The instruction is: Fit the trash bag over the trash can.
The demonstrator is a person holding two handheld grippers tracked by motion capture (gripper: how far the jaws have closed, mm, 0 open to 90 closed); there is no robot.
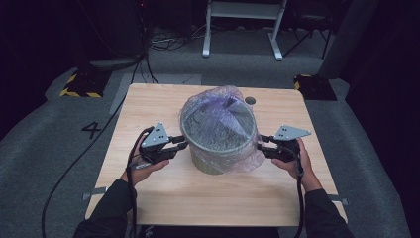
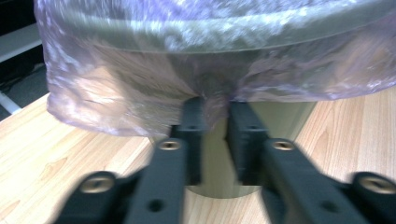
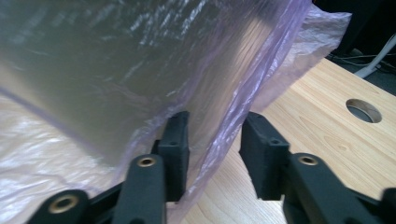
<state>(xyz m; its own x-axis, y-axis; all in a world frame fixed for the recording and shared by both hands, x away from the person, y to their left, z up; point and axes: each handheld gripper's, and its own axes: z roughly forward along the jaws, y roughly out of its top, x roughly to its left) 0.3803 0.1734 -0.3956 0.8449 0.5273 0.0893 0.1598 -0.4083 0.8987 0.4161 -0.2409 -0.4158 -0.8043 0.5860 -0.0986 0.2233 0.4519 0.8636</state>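
Note:
A round grey-green bin (image 1: 214, 161) stands mid-table, lined with a thin purple plastic bag (image 1: 218, 106) that bulges over the top and hangs down outside the rim. My left gripper (image 1: 183, 145) is at the bin's left side. In the left gripper view its jaws (image 2: 215, 109) stand close together, with a gathered fold of the bag (image 2: 140, 93) pinched between the tips, just under the rim. My right gripper (image 1: 261, 146) is at the bin's right side. Its jaws (image 3: 215, 123) stand apart, and a loose edge of the bag (image 3: 289, 56) hangs between them.
The wooden table (image 1: 198, 198) has a round cable hole (image 1: 250, 100) behind the bin, also seen as the hole (image 3: 363, 109) in the right gripper view. Grey carpet surrounds the table. A white frame (image 1: 242, 29) and cables sit further back.

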